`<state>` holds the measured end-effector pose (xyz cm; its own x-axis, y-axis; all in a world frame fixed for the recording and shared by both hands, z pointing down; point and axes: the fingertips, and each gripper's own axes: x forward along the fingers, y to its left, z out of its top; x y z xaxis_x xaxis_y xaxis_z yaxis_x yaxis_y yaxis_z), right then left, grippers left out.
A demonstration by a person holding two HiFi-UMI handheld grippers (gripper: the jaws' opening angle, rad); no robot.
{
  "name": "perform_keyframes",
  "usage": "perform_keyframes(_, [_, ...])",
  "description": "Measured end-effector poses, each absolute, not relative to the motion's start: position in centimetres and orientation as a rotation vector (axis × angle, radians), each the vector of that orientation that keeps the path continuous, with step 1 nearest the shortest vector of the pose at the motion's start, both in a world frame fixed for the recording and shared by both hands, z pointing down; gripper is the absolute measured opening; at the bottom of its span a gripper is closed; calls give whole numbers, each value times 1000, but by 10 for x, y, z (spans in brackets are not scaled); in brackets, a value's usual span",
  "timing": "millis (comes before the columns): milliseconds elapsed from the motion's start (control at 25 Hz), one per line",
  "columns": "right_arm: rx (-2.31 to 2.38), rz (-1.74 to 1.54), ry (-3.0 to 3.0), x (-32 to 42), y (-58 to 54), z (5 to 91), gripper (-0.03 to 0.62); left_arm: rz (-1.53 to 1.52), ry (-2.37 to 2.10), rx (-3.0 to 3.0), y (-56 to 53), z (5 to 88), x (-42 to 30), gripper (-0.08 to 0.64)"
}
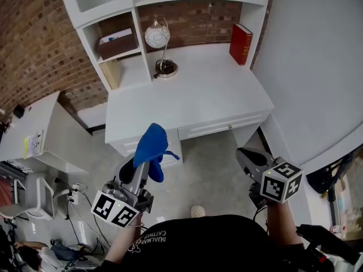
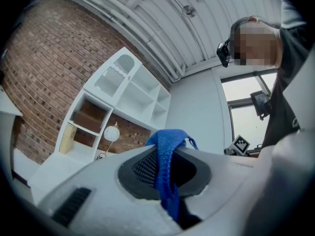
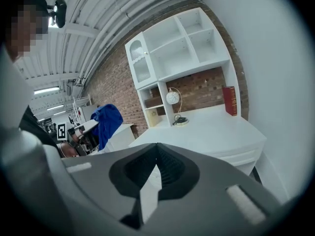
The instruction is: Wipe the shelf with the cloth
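Head view, left gripper (image 1: pixel 145 164) fingers clamping cloth (image 1: pixel 153 143), right gripper (image 1: pixel 244 154) fingers closed, lamp (image 1: pixel 157 36), book (image 1: pixel 240 43) on desk (image 1: pixel 198 102)

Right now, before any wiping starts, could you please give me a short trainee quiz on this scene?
1. True or false: the left hand-held gripper is shut on the blue cloth.
2. In the head view, where on the desk does the red book stand? A) back left B) back right C) front edge
3. Fill in: the jaws of the right hand-held gripper are ___, with nothing between them.
Key: 1 true; 2 B; 3 shut.
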<state>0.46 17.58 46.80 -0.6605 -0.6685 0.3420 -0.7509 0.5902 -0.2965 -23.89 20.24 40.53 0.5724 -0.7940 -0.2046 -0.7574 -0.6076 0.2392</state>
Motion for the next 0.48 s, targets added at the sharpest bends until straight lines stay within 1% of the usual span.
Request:
perform_keyframes(80, [1154, 608, -2646, 4, 157, 464, 8, -476, -1312, 2692, 192, 400, -237, 23])
perform_keyframes(200, [1121, 560, -2677, 1, 137, 459, 8, -448, -1377, 2674, 178, 404, -239, 23])
perform_keyframes(480, [1129, 586, -2739, 0, 101, 457, 8, -218, -1518, 2602, 151, 428, -245, 25])
